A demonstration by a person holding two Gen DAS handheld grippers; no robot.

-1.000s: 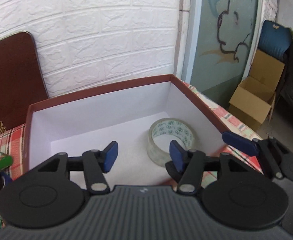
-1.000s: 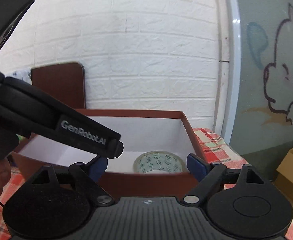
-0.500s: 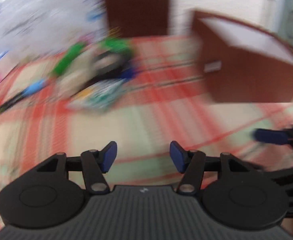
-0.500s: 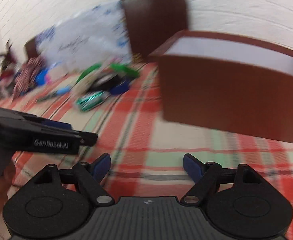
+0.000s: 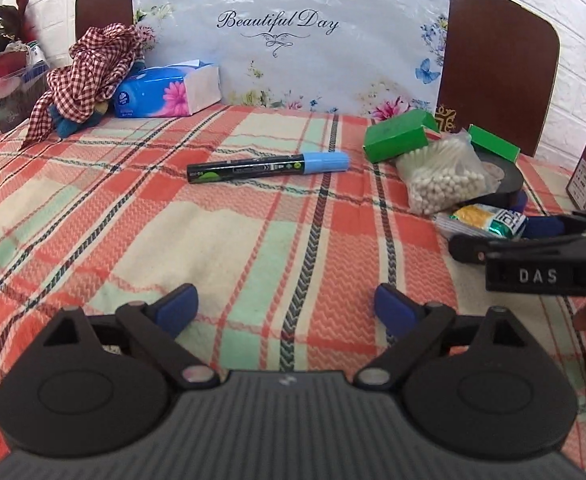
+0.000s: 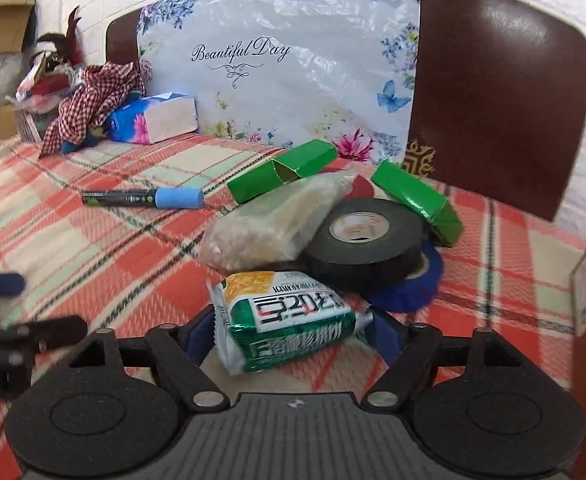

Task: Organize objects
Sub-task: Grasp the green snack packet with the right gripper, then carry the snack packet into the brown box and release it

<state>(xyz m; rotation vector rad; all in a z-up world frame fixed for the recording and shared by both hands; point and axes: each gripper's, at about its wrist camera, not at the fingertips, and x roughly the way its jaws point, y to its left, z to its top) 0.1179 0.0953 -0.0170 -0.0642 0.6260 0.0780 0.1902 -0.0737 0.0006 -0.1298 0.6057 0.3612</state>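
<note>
Right gripper (image 6: 289, 332) fingers spread, straddling green snack packet (image 6: 285, 320), apparently set to pinch it for boxing. Left gripper (image 5: 285, 308) fingers spread, empty; marker (image 5: 267, 167) well ahead.

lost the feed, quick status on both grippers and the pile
Left gripper open, empty. Right gripper open around snack packet, not clamped. Black tape roll right behind it.

On the surface (image 5: 253, 240), a marker (image 5: 267, 167) lies crosswise near the middle, with a tissue box (image 5: 169, 90) behind it to the left beside a bundled cloth (image 5: 89, 68). To the right, a snack packet (image 6: 289, 316) lies in front of a tape roll (image 6: 367, 246). A bag of cotton swabs (image 6: 273, 224) leans on the roll, two small cartons (image 6: 283, 176) behind them.
</note>
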